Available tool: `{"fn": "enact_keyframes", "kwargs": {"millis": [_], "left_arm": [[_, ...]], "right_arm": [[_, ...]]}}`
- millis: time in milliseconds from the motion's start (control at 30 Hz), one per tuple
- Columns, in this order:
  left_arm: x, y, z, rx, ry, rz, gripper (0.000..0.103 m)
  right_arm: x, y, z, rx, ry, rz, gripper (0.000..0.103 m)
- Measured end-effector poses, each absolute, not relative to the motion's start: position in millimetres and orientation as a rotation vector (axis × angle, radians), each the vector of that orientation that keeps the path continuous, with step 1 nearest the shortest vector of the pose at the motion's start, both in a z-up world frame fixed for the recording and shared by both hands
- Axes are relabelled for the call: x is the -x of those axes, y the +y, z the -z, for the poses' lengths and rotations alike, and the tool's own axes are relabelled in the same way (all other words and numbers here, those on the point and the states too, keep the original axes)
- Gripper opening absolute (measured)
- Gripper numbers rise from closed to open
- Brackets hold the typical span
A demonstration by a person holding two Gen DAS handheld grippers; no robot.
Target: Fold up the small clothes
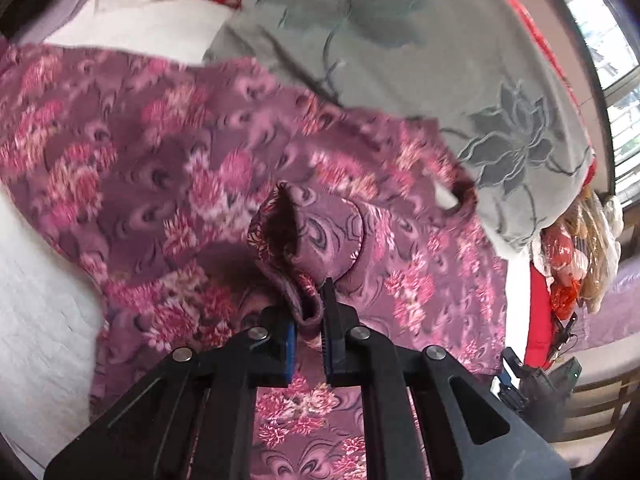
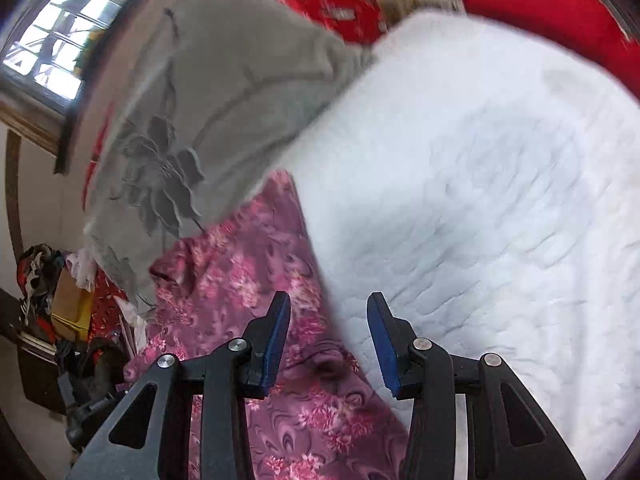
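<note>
A purple garment with pink flowers (image 1: 160, 152) lies spread on a white quilted bed cover (image 1: 36, 320). My left gripper (image 1: 309, 312) is shut on a bunched fold of the garment's edge (image 1: 304, 240) and holds it raised above the rest of the cloth. In the right wrist view the same garment (image 2: 248, 272) lies at the lower left, beside the white cover (image 2: 480, 200). My right gripper (image 2: 329, 312) is open and empty, hovering over the garment's right edge where it meets the cover.
A grey cloth with a dark lotus print (image 1: 440, 80) (image 2: 192, 100) lies beyond the garment and overlaps it. Red patterned fabric (image 2: 328, 0) is at the far side. A window (image 2: 52, 40) and clutter with bags (image 1: 576, 248) and a box (image 2: 68, 300) stand beside the bed.
</note>
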State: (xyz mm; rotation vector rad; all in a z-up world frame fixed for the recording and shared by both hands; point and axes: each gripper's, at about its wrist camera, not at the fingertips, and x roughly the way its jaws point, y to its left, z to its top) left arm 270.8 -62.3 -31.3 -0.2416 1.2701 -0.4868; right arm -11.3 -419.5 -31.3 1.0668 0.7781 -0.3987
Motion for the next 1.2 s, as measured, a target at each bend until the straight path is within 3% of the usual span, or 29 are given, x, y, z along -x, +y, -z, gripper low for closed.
{"fn": "enact_keyframes", "kwargs": {"millis": [33, 100, 267, 333, 433, 533, 733, 933, 1067, 1200], "left_arm": [[-270, -63, 32, 0.236, 1.270, 0.487, 0.008], [-270, -67, 31, 0.225, 1.262, 0.498, 0.008], [-269, -70, 51, 0.158, 1.312, 0.473, 0.021], [-269, -59, 50, 0.183, 1.324, 0.487, 0.021], [-267, -38, 31, 0.232, 1.244, 0.491, 0.021], [-266, -44, 20, 0.208, 1.214, 0.502, 0.021], [-270, -82, 56, 0.004, 1.268, 0.439, 0.022], [-281, -36, 34, 0.185, 1.216, 0.466, 0.023], [-308, 34, 13, 0.262, 1.149, 0.342, 0.053], [-340, 116, 8, 0.310, 1.116, 0.161, 0.053]], "right_arm": [[3, -415, 39, -1.071, 0.804, 0.374, 0.042], [-5, -406, 37, -1.024, 0.813, 0.317, 0.008], [4, -400, 21, -0.858, 0.746, 0.412, 0.009], [-3, -399, 42, -0.840, 0.870, 0.408, 0.010], [4, -396, 21, -0.792, 0.825, 0.458, 0.016], [6, -390, -3, -0.752, 0.741, 0.458, 0.017], [-37, -344, -9, -0.707, 0.816, 0.317, 0.017], [-87, -268, -7, -0.587, 0.892, 0.131, 0.020], [-138, -211, -1, -0.507, 0.932, 0.017, 0.021], [-176, -171, 11, -0.447, 0.943, -0.029, 0.021]]}}
